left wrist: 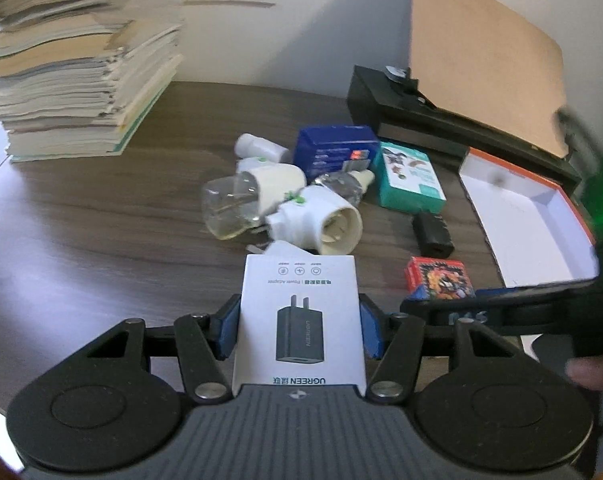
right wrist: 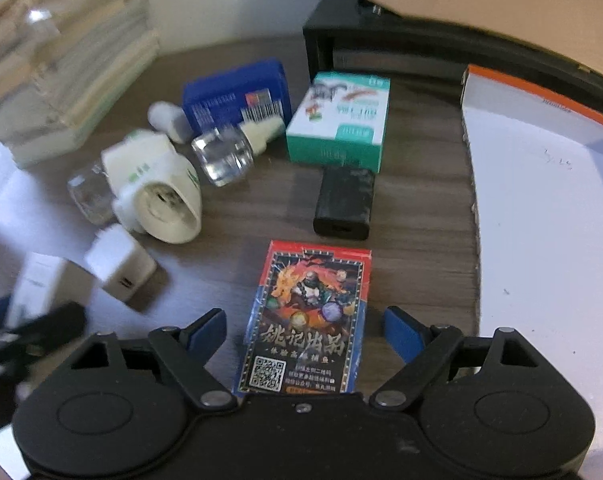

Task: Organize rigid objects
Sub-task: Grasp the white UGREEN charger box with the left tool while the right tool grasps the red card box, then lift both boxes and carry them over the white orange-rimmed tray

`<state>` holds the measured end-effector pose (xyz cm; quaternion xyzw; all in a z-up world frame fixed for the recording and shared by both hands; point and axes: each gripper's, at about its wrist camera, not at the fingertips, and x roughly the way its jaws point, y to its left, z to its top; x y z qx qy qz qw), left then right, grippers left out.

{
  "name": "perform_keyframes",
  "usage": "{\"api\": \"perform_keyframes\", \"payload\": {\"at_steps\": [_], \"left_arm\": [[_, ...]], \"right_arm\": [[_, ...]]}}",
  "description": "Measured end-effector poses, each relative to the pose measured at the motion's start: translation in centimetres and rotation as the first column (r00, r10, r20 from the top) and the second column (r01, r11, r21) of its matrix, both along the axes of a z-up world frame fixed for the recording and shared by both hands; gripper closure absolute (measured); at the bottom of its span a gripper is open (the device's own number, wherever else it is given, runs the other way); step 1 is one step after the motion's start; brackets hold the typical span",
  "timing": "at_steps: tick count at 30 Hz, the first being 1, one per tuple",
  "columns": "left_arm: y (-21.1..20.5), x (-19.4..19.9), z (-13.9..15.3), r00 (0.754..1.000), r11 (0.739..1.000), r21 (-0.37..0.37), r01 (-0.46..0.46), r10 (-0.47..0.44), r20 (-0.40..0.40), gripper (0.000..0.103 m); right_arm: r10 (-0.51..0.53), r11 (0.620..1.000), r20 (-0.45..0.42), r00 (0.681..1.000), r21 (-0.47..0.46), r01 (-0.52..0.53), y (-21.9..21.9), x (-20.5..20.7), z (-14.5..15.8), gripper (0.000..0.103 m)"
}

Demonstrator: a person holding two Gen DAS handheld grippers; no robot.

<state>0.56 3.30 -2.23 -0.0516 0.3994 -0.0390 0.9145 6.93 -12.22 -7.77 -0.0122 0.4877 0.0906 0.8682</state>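
Observation:
My left gripper (left wrist: 299,330) is shut on a white power adapter box (left wrist: 299,320) and holds it above the table. My right gripper (right wrist: 305,330) is open, its blue pads either side of a red card deck box (right wrist: 307,316) without touching it. The deck also shows in the left wrist view (left wrist: 437,278). On the wooden table lie a black charger (right wrist: 343,202), a teal box (right wrist: 341,120), a blue box (right wrist: 237,94), white plug-in devices (right wrist: 157,196) with clear bottles (right wrist: 223,156), and a white charger (right wrist: 119,268).
An open white tray box with an orange rim (right wrist: 541,184) lies at the right. A black stand (left wrist: 421,120) with a brown board stands behind. A tall stack of papers (left wrist: 77,64) stands at the back left.

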Motion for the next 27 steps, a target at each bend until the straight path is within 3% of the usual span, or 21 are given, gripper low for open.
{"api": "perform_keyframes", "payload": {"at_steps": [2, 4, 10, 17, 27], "left_arm": [[0.6, 0.0, 0.2, 1.000, 1.000, 0.000, -0.005, 0.005, 0.006, 0.044], [1.0, 0.2, 0.3, 1.000, 1.000, -0.008, -0.006, 0.006, 0.009, 0.044], [1.1, 1.1, 0.7, 0.999, 0.999, -0.020, 0.033, -0.033, 0.022, 0.044], [-0.2, 2.3, 1.4, 0.989, 0.989, -0.046, 0.140, -0.137, 0.052, 0.044], [-2.7, 3.8, 2.6, 0.951, 0.947, -0.103, 0.304, -0.294, 0.099, 0.044]], "right_arm": [[0.009, 0.999, 0.033, 0.999, -0.034, -0.008, 0.5, -0.2, 0.2, 0.026], [0.004, 1.000, 0.032, 0.999, -0.026, -0.004, 0.6, -0.2, 0.3, 0.031], [-0.034, 0.999, 0.051, 0.998, 0.006, 0.034, 0.1, -1.2, 1.2, 0.032], [-0.122, 0.992, 0.136, 0.983, 0.011, 0.122, -1.4, -3.0, 4.1, 0.032], [-0.308, 0.949, 0.224, 0.925, -0.002, 0.316, -5.1, -6.4, 7.5, 0.032]]}}
